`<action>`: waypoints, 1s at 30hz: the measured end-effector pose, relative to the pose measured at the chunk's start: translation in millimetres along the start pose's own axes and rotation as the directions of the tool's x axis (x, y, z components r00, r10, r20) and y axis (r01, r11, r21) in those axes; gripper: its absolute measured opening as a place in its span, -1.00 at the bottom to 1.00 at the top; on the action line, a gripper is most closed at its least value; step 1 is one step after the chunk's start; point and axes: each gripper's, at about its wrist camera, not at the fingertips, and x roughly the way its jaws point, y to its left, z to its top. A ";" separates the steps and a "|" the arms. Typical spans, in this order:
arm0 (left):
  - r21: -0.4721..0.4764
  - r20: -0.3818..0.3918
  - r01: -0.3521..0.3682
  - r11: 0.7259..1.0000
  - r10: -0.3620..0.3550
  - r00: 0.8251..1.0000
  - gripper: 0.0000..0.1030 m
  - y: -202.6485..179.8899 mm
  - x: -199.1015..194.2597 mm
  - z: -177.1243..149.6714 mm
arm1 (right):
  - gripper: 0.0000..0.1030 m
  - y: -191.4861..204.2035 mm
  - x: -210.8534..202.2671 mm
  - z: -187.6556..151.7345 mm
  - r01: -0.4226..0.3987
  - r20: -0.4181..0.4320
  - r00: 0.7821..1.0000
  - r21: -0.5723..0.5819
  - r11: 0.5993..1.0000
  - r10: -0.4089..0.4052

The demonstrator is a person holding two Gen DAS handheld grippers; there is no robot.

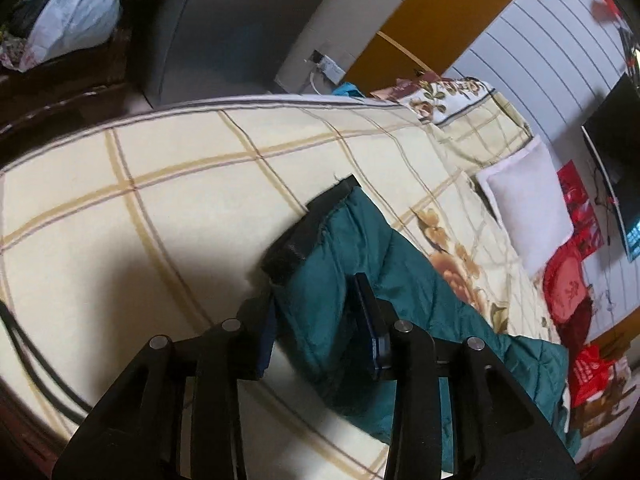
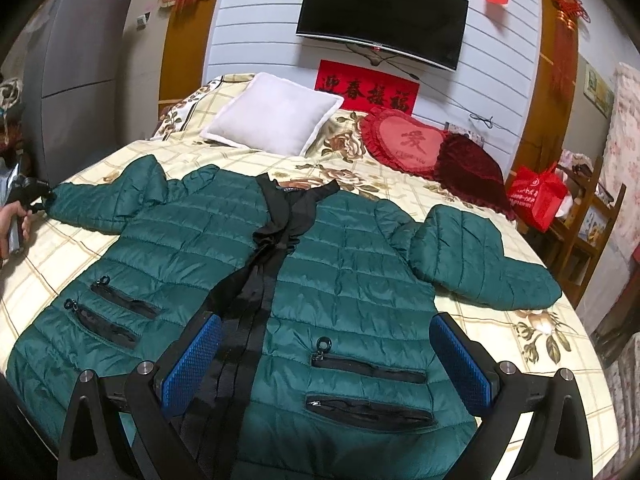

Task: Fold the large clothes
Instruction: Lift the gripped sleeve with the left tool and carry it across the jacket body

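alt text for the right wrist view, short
A green puffer jacket lies spread face up on a checked floral bedspread, sleeves out to both sides, black lining showing down the open front. The right gripper hangs over its lower half, blue pads wide apart. At the far left, the left gripper meets a sleeve cuff.

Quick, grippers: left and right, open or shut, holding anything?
Left gripper: part open at the green jacket's sleeve end, sleeve lying between the fingers; a real grip cannot be told.
Right gripper: wide open above the jacket front, holding nothing.

A wall-mounted television [image 2: 382, 16] hangs on the pale panelled wall [image 2: 256, 32] above the bed [image 2: 400, 184].
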 end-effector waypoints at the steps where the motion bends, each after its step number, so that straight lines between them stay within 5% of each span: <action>1: 0.008 0.004 -0.009 1.000 0.009 1.000 -0.74 -1.6 -0.6 -0.1 | 1.00 0.0 0.0 0.0 0.002 0.001 1.000 0.001 1.000 -0.002; 7: 0.083 0.098 -0.020 0.996 0.012 0.995 -0.84 -22.8 -36.0 -0.4 | 1.00 -3.4 -0.3 0.6 0.005 0.000 1.000 0.016 1.000 -0.005; 14: 0.199 0.151 0.134 0.971 -0.166 0.975 -0.84 -81.4 -104.3 -16.5 | 1.00 -33.7 21.5 -10.8 0.141 -0.153 0.980 0.071 0.988 -0.129; 20: 0.413 0.060 0.323 0.851 -0.380 0.923 -0.84 -186.7 -154.5 -78.7 | 1.00 -76.2 21.2 -26.6 0.127 -0.211 0.974 0.210 0.969 -0.081; 26: 0.492 -0.095 0.498 0.714 -0.525 0.846 -0.84 -296.3 -171.4 -148.5 | 1.00 -88.3 20.0 -36.4 0.138 -0.244 0.966 0.213 0.967 -0.084; 30: 0.495 -0.181 0.572 0.655 -0.566 0.804 -0.84 -357.2 -165.8 -187.0 | 1.00 -95.9 16.6 -37.9 0.148 -0.241 0.966 0.225 0.963 -0.092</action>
